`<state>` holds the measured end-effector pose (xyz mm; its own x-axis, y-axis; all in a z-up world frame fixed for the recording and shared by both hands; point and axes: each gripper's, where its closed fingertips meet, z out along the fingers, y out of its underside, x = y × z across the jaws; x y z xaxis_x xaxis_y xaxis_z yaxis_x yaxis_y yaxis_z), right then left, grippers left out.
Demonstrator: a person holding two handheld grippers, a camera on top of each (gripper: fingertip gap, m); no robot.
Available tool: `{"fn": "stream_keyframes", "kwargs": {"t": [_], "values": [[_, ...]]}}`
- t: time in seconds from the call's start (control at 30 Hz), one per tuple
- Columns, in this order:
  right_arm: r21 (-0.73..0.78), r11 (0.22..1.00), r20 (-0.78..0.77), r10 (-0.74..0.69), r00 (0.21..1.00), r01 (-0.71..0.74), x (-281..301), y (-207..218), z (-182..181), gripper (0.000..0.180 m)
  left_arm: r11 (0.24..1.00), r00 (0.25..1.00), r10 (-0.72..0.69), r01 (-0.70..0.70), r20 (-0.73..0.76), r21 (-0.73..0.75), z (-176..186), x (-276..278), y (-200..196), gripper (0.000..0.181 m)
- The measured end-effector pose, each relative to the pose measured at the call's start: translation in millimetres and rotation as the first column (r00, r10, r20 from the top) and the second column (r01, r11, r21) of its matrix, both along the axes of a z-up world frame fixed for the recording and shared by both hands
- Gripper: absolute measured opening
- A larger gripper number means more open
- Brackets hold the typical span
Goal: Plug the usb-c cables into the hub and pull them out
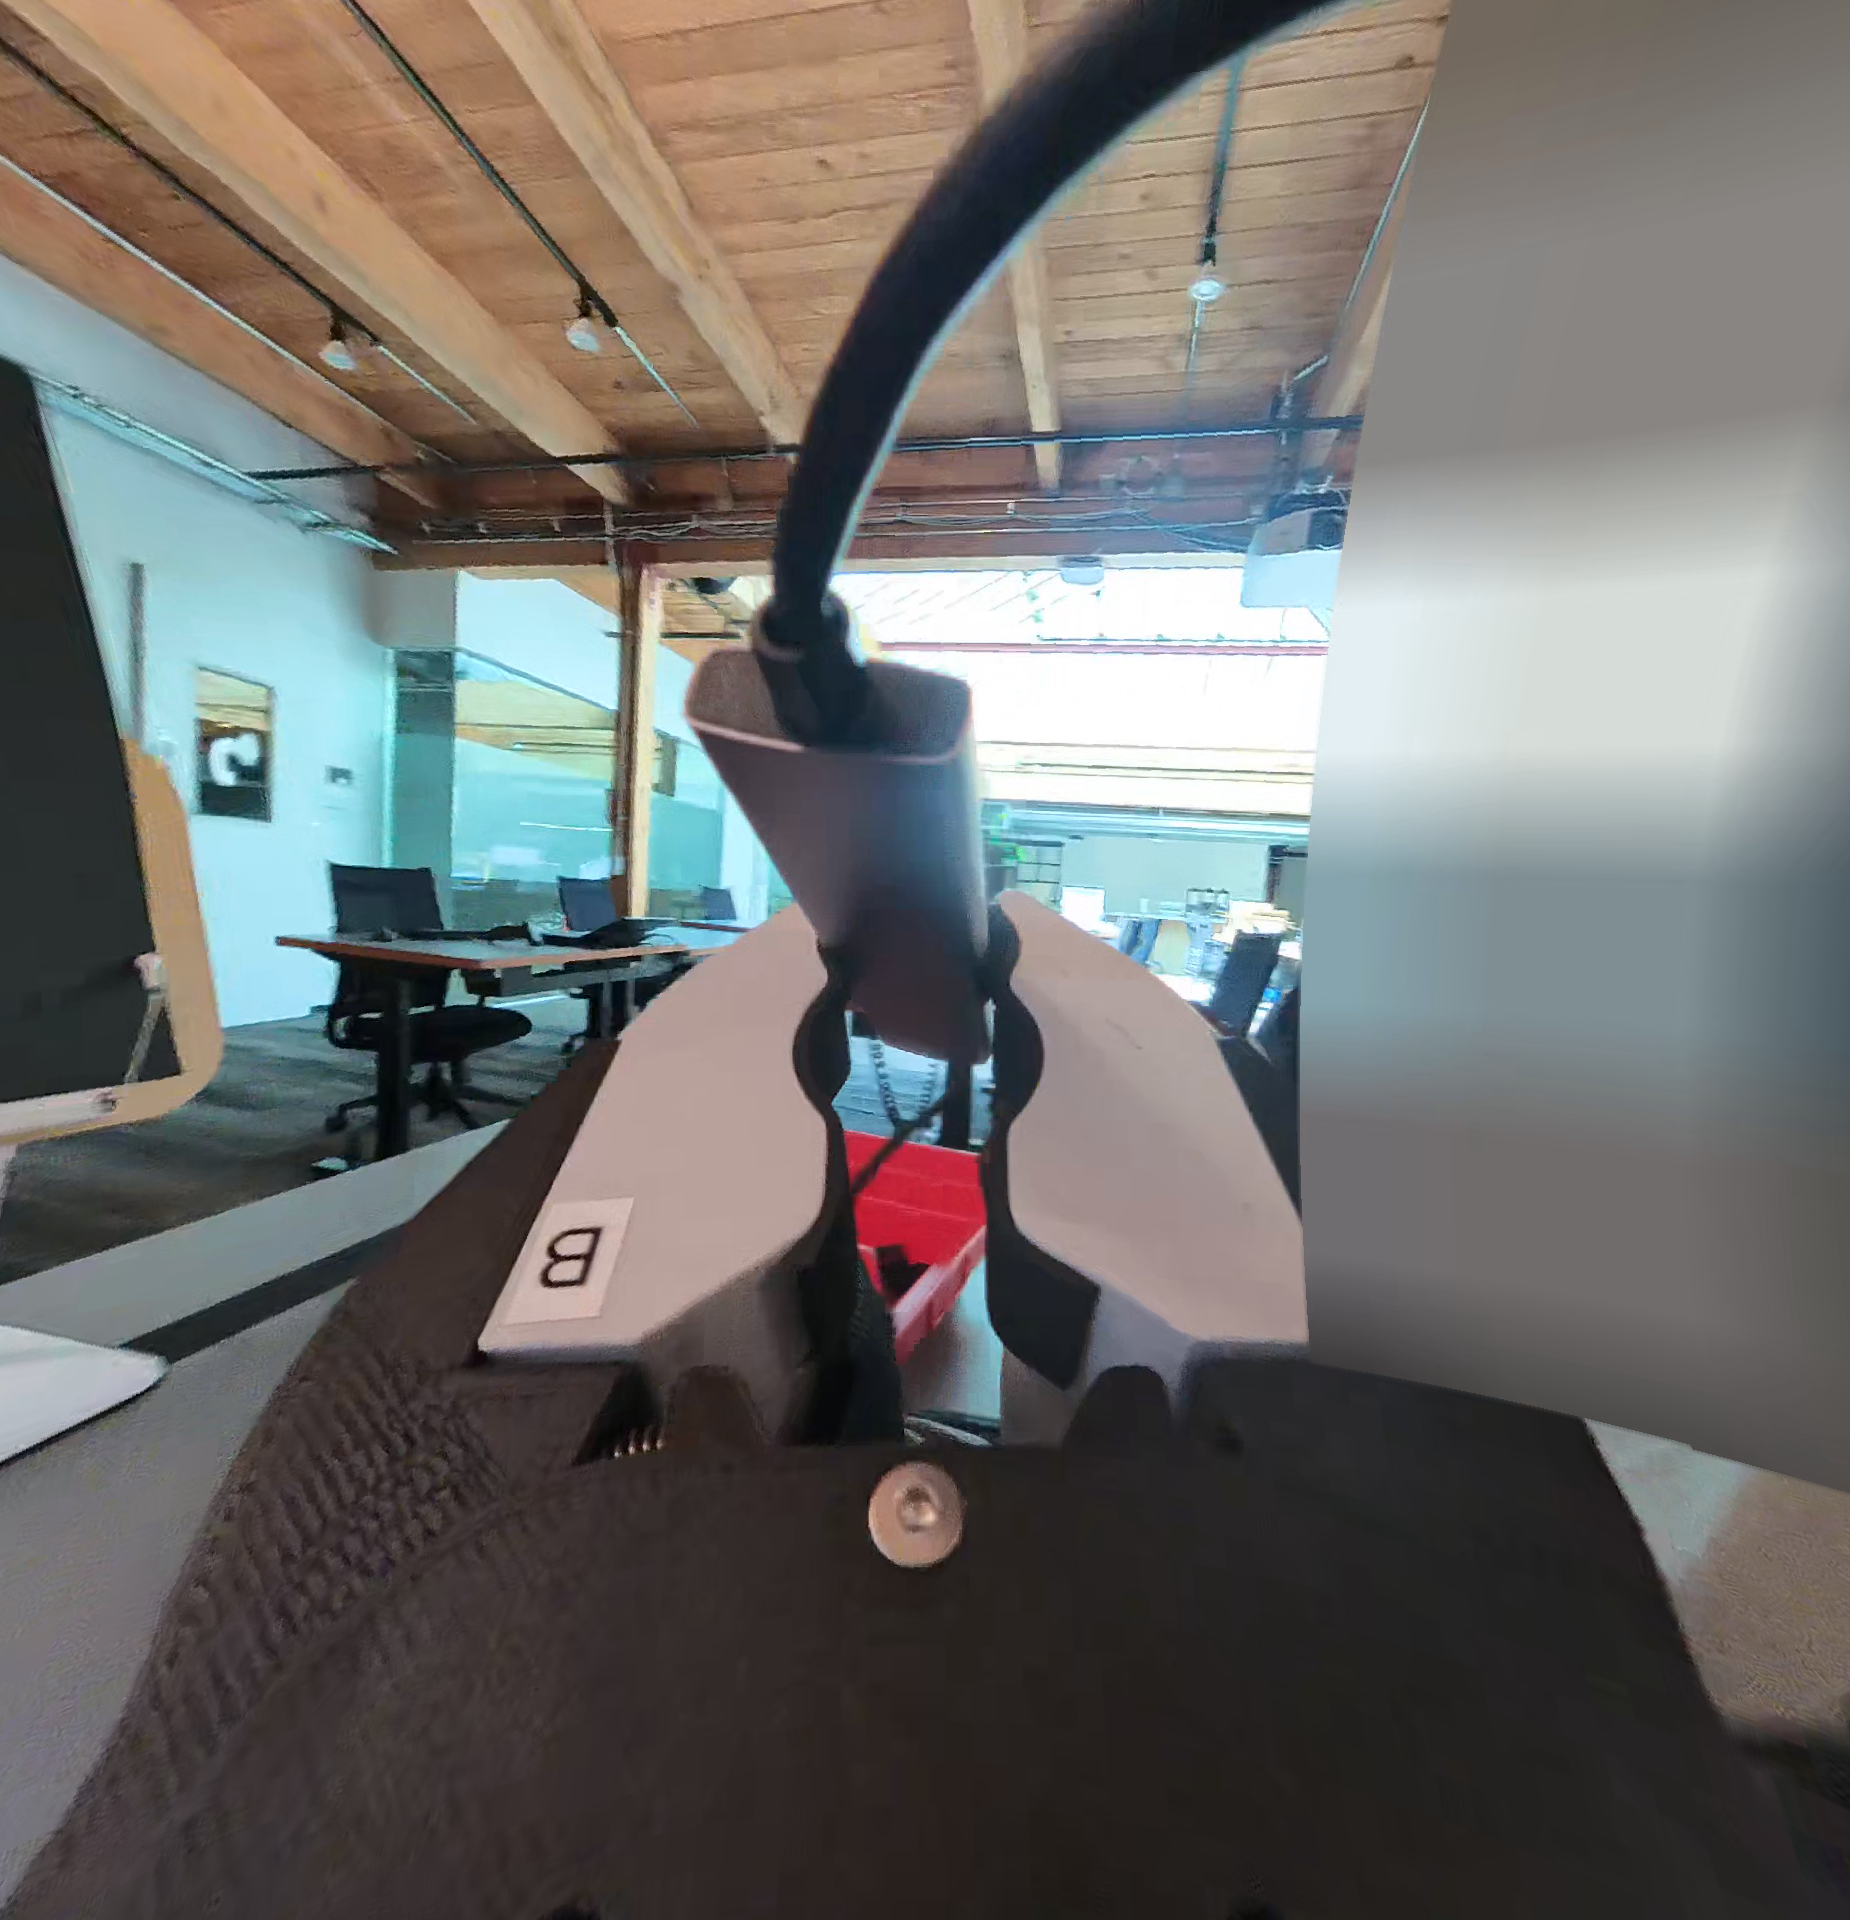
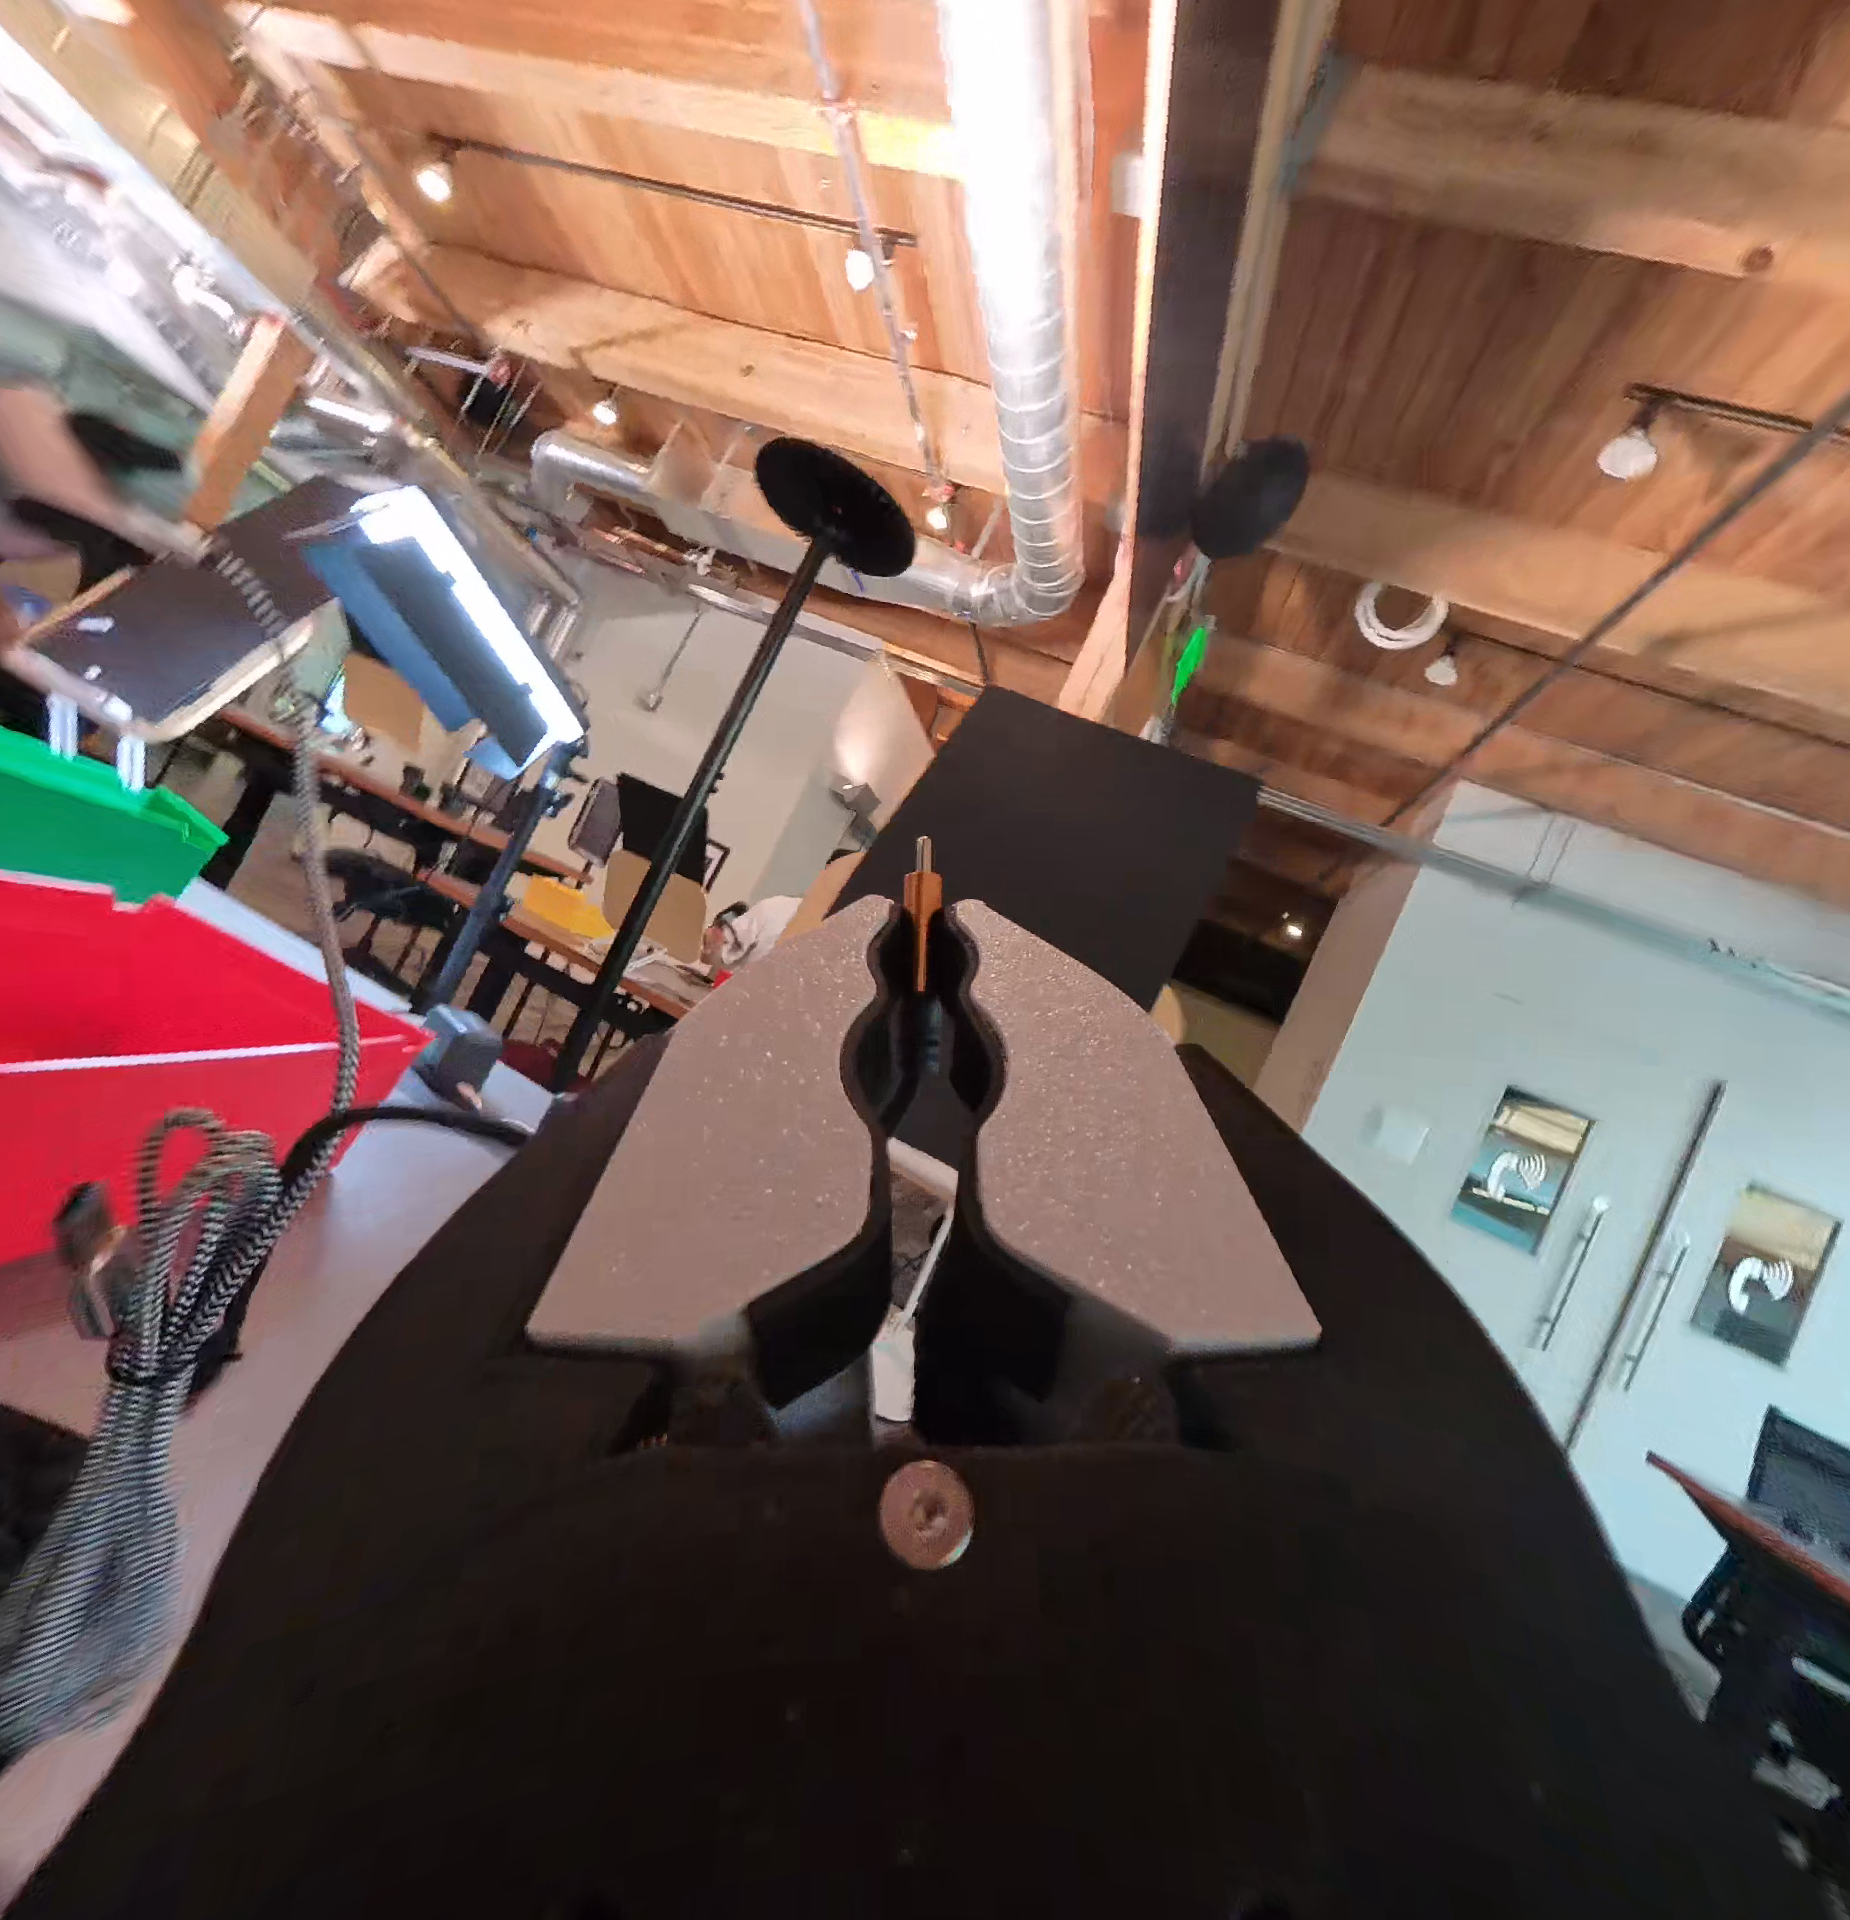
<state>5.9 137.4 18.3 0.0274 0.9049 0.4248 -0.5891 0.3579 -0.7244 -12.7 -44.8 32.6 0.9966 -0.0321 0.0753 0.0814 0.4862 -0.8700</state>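
In the left wrist view my left gripper is shut on a grey hub and holds it up in the air, tilted. A thick black cable leaves the hub's far end and arcs up to the right. In the right wrist view my right gripper is shut on a USB-C plug with an orange shell. Its metal tip sticks out past the fingertips and its black cable runs back between the fingers. The hub does not show in the right wrist view.
A red bin and a green bin stand on the grey table at the left. A bundle of braided cable lies beside them. A red tray sits behind my left fingers. A screen on a white stand is at the left. Spacing between my two grippers at the tips: around 15 centimeters.
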Motion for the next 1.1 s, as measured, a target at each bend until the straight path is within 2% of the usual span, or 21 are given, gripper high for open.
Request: {"fn": "stream_keyframes", "kwargs": {"t": [0.03,0.17,0.23,0.27,0.37,0.43,0.47,0.57,0.67,0.8,0.97,1.1], "values": [[-0.028,1.0,-0.009,-0.003,1.0,0.002,5.8,12.1,3.7,0.005,1.0,1.0,0.031,-0.031,0.007,-0.004,-1.4,-6.0,-2.4,0.023],[-0.16,0.983,-0.04,0.086,0.995,-0.092,29.1,42.1,7.3,0.005,0.983,0.981,0.184,-0.184,0.054,-0.01,-8.1,-34.5,-16.3,0.023],[-0.233,0.971,-0.045,0.044,0.998,-0.054,34.2,66.5,4.7,0.005,0.929,0.931,0.363,-0.359,0.04,-0.089,-20.8,-57.4,-21.3,0.023],[-0.286,0.958,-0.057,-0.001,0.998,-0.015,37.8,83.0,4.7,0.005,0.913,0.919,0.394,-0.389,0.017,-0.119,-25.3,-60.9,-21.4,0.023],[-0.387,0.919,-0.114,-0.13,0.985,0.077,57.2,120.3,9.9,0.005,0.955,0.954,0.296,-0.294,0.045,-0.05,-16.4,-50.3,-20.6,0.023],[-0.396,0.912,-0.152,-0.177,0.972,0.105,70.5,129.0,16.1,0.006,0.917,0.921,0.387,-0.382,0.028,-0.117,-25.5,-63.6,-21.6,0.023],[-0.402,0.912,-0.164,-0.159,0.974,0.081,74.3,128.5,18.0,0.005,0.902,0.911,0.411,-0.403,0.029,-0.153,-31.5,-69.4,-20.4,0.023],[-0.411,0.911,-0.169,-0.109,0.98,0.03,75.3,122.9,18.0,0.005,0.954,0.961,0.266,-0.252,0.072,-0.16,-35.9,-58.8,-4.5,0.023],[-0.386,0.92,-0.168,-0.136,0.976,0.062,77.6,120.6,21.2,0.005,0.955,0.966,0.256,-0.247,0.039,-0.161,-34.7,-53.1,5.0,0.023],[-0.415,0.909,-0.208,-0.127,0.97,0.03,88.8,125.2,31.2,0.005,0.964,0.978,0.207,-0.198,0.03,-0.175,-36.6,-46.4,13.0,0.023],[-0.424,0.897,-0.283,-0.266,0.922,0.129,95.5,163.4,56.6,0.005,0.967,0.982,0.187,-0.179,0.023,-0.181,-37.3,-42.3,17.0,0.023],[-0.437,0.896,-0.435,-0.285,0.854,0.077,102.7,191.7,83.7,0.006,0.964,0.982,0.188,-0.184,0.0,-0.191,-36.8,-38.7,19.5,0.023]]}}
